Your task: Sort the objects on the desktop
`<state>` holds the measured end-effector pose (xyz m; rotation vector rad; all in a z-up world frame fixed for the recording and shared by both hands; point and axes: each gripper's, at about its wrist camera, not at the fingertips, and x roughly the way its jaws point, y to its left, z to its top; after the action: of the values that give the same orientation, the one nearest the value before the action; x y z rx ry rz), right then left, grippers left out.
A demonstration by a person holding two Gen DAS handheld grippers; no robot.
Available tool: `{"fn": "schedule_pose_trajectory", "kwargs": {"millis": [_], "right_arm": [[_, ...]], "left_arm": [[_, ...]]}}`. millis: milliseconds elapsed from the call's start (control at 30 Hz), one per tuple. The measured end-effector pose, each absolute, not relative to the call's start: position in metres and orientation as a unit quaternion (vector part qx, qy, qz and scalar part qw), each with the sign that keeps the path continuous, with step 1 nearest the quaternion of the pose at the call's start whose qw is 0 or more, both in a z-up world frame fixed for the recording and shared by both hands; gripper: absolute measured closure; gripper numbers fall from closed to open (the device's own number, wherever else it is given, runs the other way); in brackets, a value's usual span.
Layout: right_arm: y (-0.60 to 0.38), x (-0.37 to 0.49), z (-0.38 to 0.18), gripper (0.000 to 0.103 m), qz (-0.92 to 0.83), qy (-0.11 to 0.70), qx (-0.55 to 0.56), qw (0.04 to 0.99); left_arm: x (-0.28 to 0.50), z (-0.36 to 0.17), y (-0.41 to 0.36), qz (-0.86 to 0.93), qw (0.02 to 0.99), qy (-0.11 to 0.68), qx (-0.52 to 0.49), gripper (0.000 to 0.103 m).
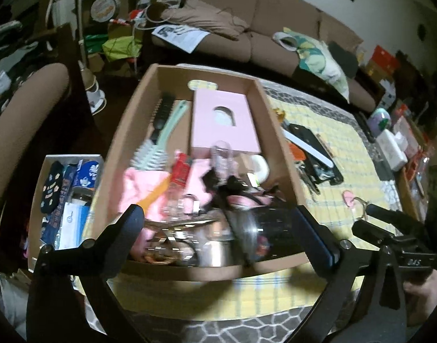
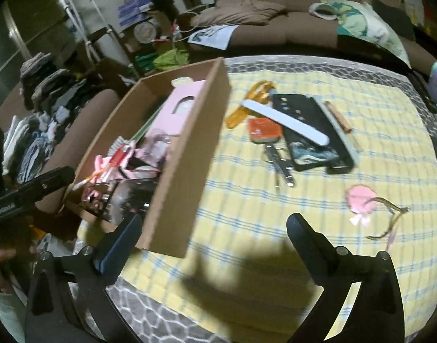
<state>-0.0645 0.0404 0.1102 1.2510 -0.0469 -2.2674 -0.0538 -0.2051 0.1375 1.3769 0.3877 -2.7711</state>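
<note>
A cardboard box [image 1: 278,131] stands on the yellow checked tablecloth [image 1: 347,148], holding a pink box [image 1: 221,123], combs, pink cloth, a clear bottle and a dark glass jar [image 1: 264,228]. My left gripper [image 1: 218,223] is open over the box's near end, fingers either side of the jar. My right gripper [image 2: 215,225] is open and empty above the cloth, by the box's near corner [image 2: 175,228]. On the cloth lie a black phone case [image 2: 309,131], a white nail file [image 2: 284,121], an orange item [image 2: 262,131], nail clippers [image 2: 278,163], an amber clip [image 2: 247,105] and a pink hair tie [image 2: 359,197].
A brown sofa [image 2: 289,5] with a pillow lies beyond the table. A second box of socks and packets [image 1: 67,200] sits lower left of the table. White boxes and a purple cup [image 1: 381,120] crowd the table's right side. Clothes are piled at left [image 2: 38,120].
</note>
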Motion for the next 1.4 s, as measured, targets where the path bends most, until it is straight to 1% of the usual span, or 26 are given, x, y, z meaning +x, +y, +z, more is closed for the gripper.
{"fn": "schedule_pose_trajectory", "kwargs": {"millis": [333,667,900,1067,1400], "right_arm": [[0.093,-0.075,0.102,0.0,-0.852,-0.034,0.466,0.237],[0.15,-0.102,0.097,0.0,-0.866,-0.05,0.454,0.204],[0.188,-0.109,0.075,0.0,-0.876,-0.015,0.459,0.146],[0.217,-0.105,0.053,0.0,-0.881,-0.021,0.46,0.105],[0.217,-0.088,0.003,0.0,-0.877,0.024,0.475,0.07]], "left_arm": [[-0.071,0.138,-0.138,-0.888,-0.026,0.094,0.45,0.0],[-0.09,0.126,-0.056,-0.883,-0.086,0.056,0.458,0.0],[-0.09,0.1,-0.001,-0.884,-0.085,0.025,0.46,0.0],[-0.083,0.078,0.03,-0.888,-0.078,0.01,0.453,0.0],[-0.089,0.003,0.047,-0.878,-0.029,-0.016,0.478,0.0]]}}
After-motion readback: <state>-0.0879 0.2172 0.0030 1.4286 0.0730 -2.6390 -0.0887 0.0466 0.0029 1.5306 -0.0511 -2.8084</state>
